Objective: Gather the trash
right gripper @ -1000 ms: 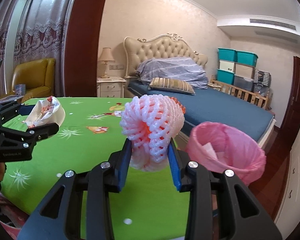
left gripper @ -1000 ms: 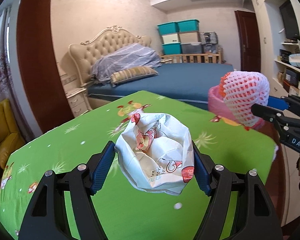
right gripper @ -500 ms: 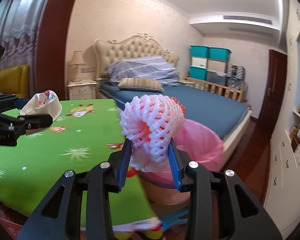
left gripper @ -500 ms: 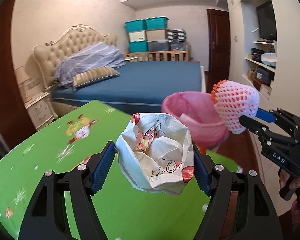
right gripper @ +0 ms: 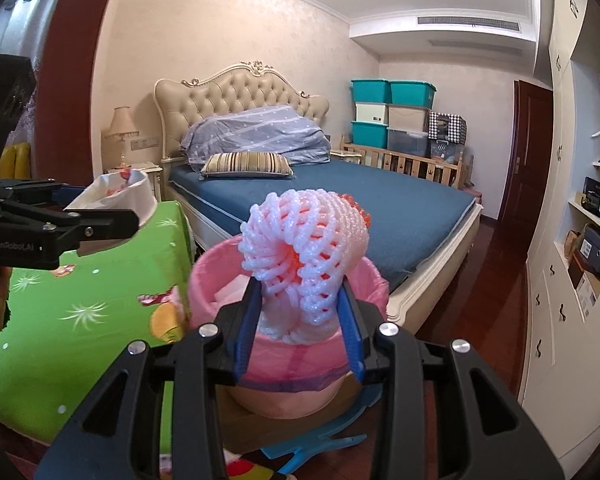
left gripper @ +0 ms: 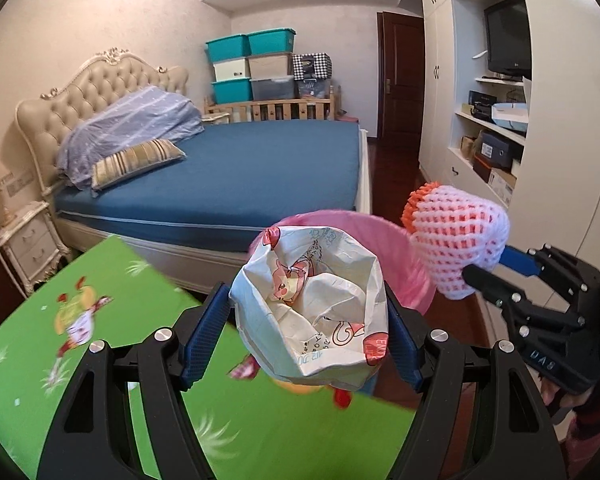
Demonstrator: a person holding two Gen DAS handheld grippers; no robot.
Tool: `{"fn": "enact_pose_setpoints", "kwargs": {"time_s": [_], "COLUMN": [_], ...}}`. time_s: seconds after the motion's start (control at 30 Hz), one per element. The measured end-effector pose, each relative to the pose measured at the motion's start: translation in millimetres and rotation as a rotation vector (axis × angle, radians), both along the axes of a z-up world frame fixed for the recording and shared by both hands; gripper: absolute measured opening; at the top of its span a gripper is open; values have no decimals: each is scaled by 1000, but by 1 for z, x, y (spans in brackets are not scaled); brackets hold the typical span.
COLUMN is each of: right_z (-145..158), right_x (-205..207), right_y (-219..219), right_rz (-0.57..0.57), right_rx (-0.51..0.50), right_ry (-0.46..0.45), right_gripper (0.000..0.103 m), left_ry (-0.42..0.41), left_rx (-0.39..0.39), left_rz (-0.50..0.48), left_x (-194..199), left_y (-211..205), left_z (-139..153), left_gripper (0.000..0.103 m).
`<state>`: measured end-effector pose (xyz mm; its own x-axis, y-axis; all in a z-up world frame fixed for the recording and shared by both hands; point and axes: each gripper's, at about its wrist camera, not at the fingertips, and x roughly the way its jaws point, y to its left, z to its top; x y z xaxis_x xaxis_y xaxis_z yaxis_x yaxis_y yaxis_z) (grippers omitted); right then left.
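Note:
My left gripper point(left gripper: 306, 332) is shut on a crumpled white paper bag point(left gripper: 312, 308) printed with pink cartoons. It hangs over the corner of the green table point(left gripper: 100, 360), just short of the pink-lined trash bin point(left gripper: 400, 264). My right gripper point(right gripper: 300, 320) is shut on a pink and white foam fruit net point(right gripper: 308, 248), held right above the trash bin point(right gripper: 284, 360). In the left wrist view the right gripper point(left gripper: 496, 268) shows at the right with the foam net point(left gripper: 456, 240). In the right wrist view the left gripper point(right gripper: 112, 212) shows at the left with the paper bag point(right gripper: 116, 196).
A bed with a blue sheet point(left gripper: 240, 176) stands behind the bin. White cupboards with shelves point(left gripper: 496, 128) line the right wall. A blue object point(right gripper: 320, 444) lies on the wooden floor beside the bin. A nightstand point(left gripper: 28, 248) stands left of the bed.
Both grippers have swung right, away from the middle of the table toward the bin. The foam net now hangs over the bin and the paper bag has reached the table corner. Both grips are unchanged.

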<state>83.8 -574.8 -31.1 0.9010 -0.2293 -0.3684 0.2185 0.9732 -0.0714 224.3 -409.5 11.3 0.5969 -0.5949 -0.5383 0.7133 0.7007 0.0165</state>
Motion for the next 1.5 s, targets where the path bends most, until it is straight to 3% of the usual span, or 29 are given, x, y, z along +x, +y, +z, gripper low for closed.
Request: {"fn": "enact_pose_setpoints", "kwargs": {"time_s": [0.2, 0.67, 0.73, 0.77, 0.8, 0.9, 1.1, 1.17, 1.33, 1.5], "right_z": [3, -9, -11, -13, -16, -23, -16, -7, 23, 49], "right_x": [28, 64, 69, 72, 72, 73, 32, 12, -25, -54], "right_y": [-23, -43, -43, -43, -44, -50, -55, -53, -50, -38], "right_rz": [21, 72, 99, 119, 133, 106, 66, 46, -40, -89], "right_rx": [22, 29, 32, 22, 10, -19, 2, -5, 35, 106], "right_ry": [-1, 27, 19, 17, 19, 37, 14, 7, -10, -67], "right_gripper": [37, 41, 51, 58, 77, 81, 81, 86, 94, 98], "left_ry": [67, 80, 84, 79, 74, 64, 15, -8, -140, -211], "left_rx": [-30, -31, -35, -35, -40, -23, -63, -90, -108, -137], "left_rz": [-3, -1, -5, -6, -12, -4, 20, 34, 116, 113], "left_x": [32, 63, 68, 70, 72, 77, 66, 56, 18, -27], "left_y": [-40, -87, -90, -90, -91, -90, -57, -41, -4, 24], "left_z": [8, 17, 17, 16, 17, 17, 25, 31, 54, 60], "left_gripper": [70, 72, 76, 89, 95, 97, 97, 97, 97, 97]}}
